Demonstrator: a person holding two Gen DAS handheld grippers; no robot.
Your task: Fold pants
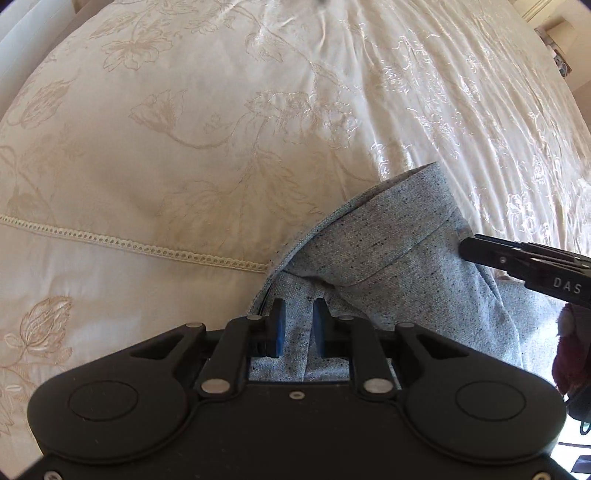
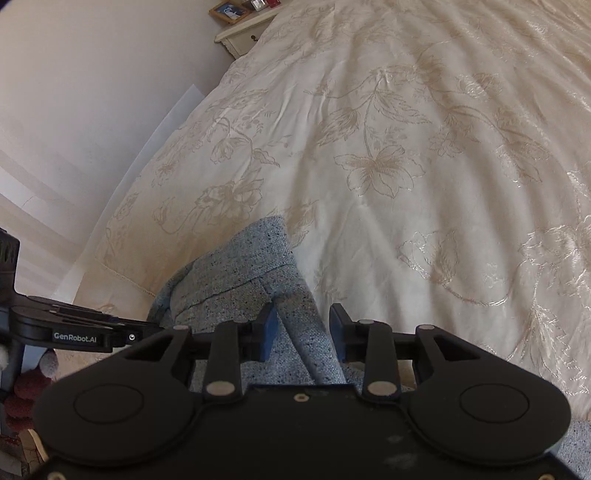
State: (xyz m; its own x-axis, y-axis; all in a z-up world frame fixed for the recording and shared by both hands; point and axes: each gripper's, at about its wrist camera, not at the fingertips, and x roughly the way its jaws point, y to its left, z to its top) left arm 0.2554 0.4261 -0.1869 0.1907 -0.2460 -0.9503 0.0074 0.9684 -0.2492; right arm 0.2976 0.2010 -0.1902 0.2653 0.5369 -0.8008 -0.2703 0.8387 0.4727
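Legible writing: "DAS" in white on the side of the right claw (image 1: 461, 247) where it enters the left wrist view; "GenRobot.AI" in white on the side of the left claw (image 2: 159, 326) where it enters the right wrist view.

Surface: a bed under a cream bedspread (image 1: 207, 155), satin sheen, tone-on-tone embroidered flowers and leaf stems, a narrow eyelet lace band (image 1: 147, 249) running across it, fine creases toward the far side. Room: pale wall and white skirting beside the bed; a cream bedside cabinet (image 2: 243, 35) with a small knob and a wooden picture frame (image 2: 229, 11) on top, far end of the right wrist view. A dark red fuzzy item with a pale tip at the frame edges, not identifiable.

Pants (image 1: 388, 236): light blue-grey speckled knit, thick, with stitched hem seams, lying bunched on the bedspread at the near edge, directly ahead of both claws; one hemmed end points away over the bedspread.

Left claw (image 1: 298, 325): blue pads set slightly apart, a fold of pants fabric between them; whether it is pinched, cannot tell.

Right claw (image 2: 303, 332): blue pads spread wide, released, a ridge of pants fabric running up between them
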